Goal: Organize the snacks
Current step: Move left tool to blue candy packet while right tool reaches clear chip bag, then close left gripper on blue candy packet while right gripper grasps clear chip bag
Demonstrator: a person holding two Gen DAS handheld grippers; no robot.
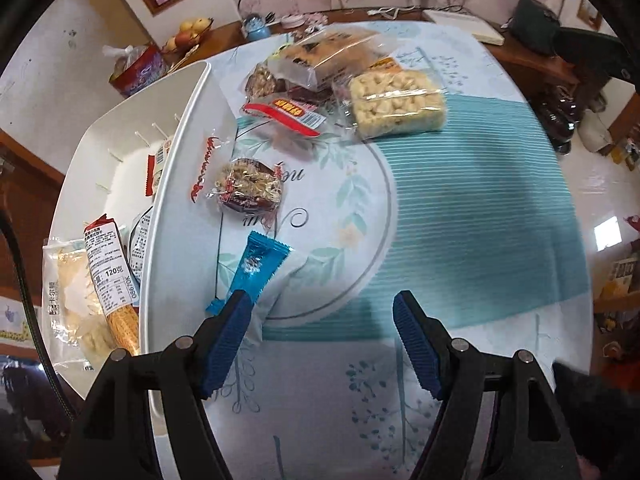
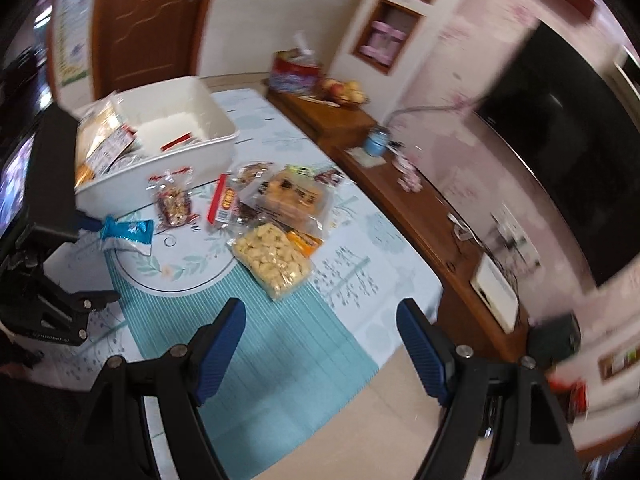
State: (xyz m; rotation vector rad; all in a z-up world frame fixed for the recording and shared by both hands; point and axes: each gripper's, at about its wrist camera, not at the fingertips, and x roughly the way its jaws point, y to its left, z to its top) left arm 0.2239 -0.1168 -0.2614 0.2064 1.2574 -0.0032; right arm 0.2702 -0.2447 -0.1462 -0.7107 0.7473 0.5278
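Snacks (image 1: 352, 84) lie piled beside the white bin (image 1: 188, 128); both grippers, left (image 1: 320, 312) and right (image 2: 320, 316), gape wide, empty.

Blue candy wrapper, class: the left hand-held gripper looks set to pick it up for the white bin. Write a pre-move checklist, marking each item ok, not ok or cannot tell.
1. Left hand-held gripper open and empty: ok.
2. Blue candy wrapper between its fingers: not ok; it lies by the left finger, outside the gap.
3. Wrapper free of other snacks: ok; the nut bar lies apart.
4. White bin has room: ok; bare floor shows.
5. Right hand-held gripper out of the way: ok; open, over the tablecloth.
6. Finger touching wrapper: cannot tell.
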